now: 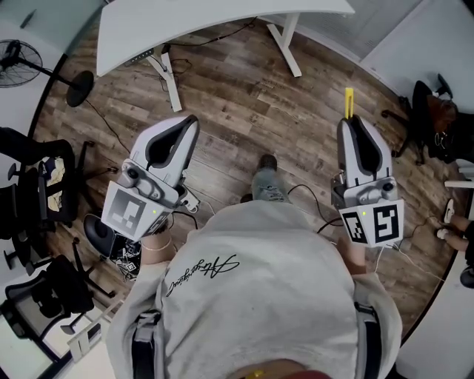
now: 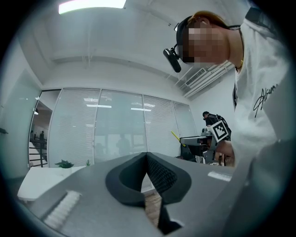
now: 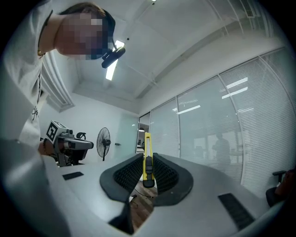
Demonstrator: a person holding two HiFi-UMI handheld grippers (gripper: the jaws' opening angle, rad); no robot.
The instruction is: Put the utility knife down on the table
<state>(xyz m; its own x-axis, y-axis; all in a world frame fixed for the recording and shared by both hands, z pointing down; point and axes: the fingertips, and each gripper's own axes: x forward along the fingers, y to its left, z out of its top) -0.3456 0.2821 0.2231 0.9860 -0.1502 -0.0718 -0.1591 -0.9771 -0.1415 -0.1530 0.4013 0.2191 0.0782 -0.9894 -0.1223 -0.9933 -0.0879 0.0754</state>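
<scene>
Knife status first: the yellow utility knife is pinched between the jaws of the right gripper, which are narrowed onto it. The pads grip the tail end with the black slider, and most of the yellow body pokes out past the tips. The left gripper has its jaws pressed together with nothing in them. Both grippers are out in front of us over the wood floor, and the white desk is well apart from them, up ahead. The obvious way we see this going wrong is opening the jaws before the knife is over the desk, so it drops onto the floor instead. The other worry is the grip itself. With only the tail end clamped and that much body sticking out, a bump on the desk edge or a quick swing could lever it round in the pads or pull it loose. We can't tell if the blade is out, so we'd treat the front end as sharp and set it down flat instead of tip first. Head count: one utility knife, two grippers, one desk that we can clearly make out, one standing fan, and dark office chairs on the left, two as far as we can tell.
</scene>
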